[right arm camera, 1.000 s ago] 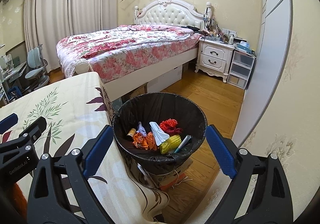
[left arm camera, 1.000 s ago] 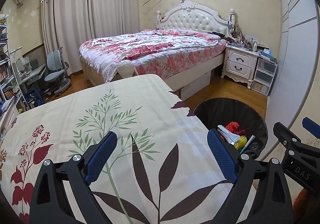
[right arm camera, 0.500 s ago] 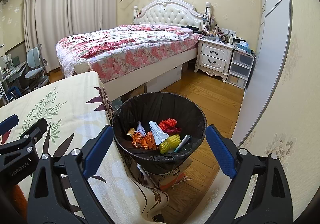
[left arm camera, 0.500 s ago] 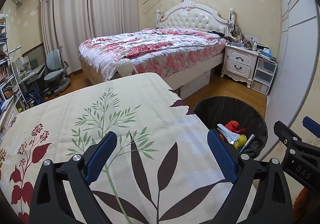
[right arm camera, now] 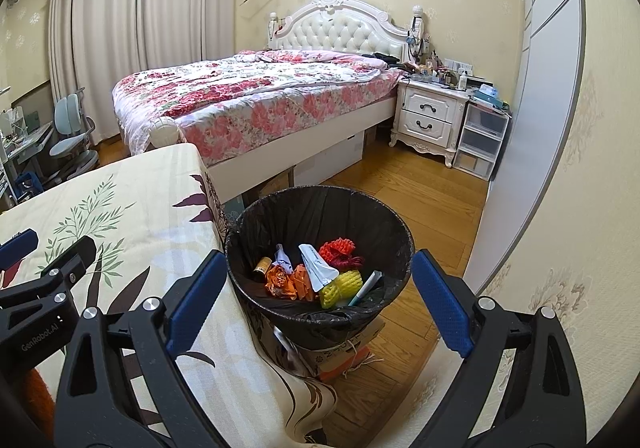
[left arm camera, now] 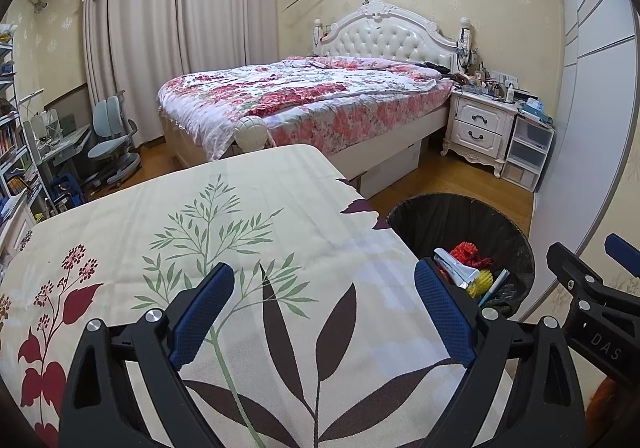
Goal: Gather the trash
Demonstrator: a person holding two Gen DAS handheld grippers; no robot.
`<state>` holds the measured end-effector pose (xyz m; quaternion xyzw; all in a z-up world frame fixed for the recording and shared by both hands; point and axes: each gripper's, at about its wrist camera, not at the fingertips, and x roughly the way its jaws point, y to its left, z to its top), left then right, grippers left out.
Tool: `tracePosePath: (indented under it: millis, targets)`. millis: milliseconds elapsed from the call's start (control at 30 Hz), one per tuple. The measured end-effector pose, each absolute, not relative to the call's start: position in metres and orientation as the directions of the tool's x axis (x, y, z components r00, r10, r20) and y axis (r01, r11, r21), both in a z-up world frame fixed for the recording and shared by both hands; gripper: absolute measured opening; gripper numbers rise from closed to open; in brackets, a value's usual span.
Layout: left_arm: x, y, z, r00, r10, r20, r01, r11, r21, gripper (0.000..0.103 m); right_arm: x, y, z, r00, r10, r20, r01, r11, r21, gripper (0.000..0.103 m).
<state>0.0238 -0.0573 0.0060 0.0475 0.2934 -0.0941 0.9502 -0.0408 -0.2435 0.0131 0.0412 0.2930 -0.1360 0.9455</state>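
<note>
Both my left gripper (left arm camera: 324, 312) and my right gripper (right arm camera: 320, 300) hang spread wide and empty: the left above a leaf-print tablecloth (left arm camera: 240, 232), the right over a black-lined trash bin (right arm camera: 384, 216) just beside the table, holding wrappers (right arm camera: 288, 280) and foam netting (right arm camera: 340, 284). Beyond, a floral bed (right arm camera: 260, 96), white nightstand (right arm camera: 428, 116) and drawn curtains (left arm camera: 176, 28) fill the wood-floored bedroom.
</note>
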Motion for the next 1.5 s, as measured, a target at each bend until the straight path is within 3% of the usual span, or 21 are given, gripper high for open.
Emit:
tracePosePath:
  millis: [1500]
  targets:
    - [0.0181,-0.0655,0.0099,0.820,-0.155,-0.552,0.217,0.975,0.049,0.091,-0.0414,-0.2417,0.0129,0.792,-0.234,-0.564,0.281,0.960,-0.003,0.091]
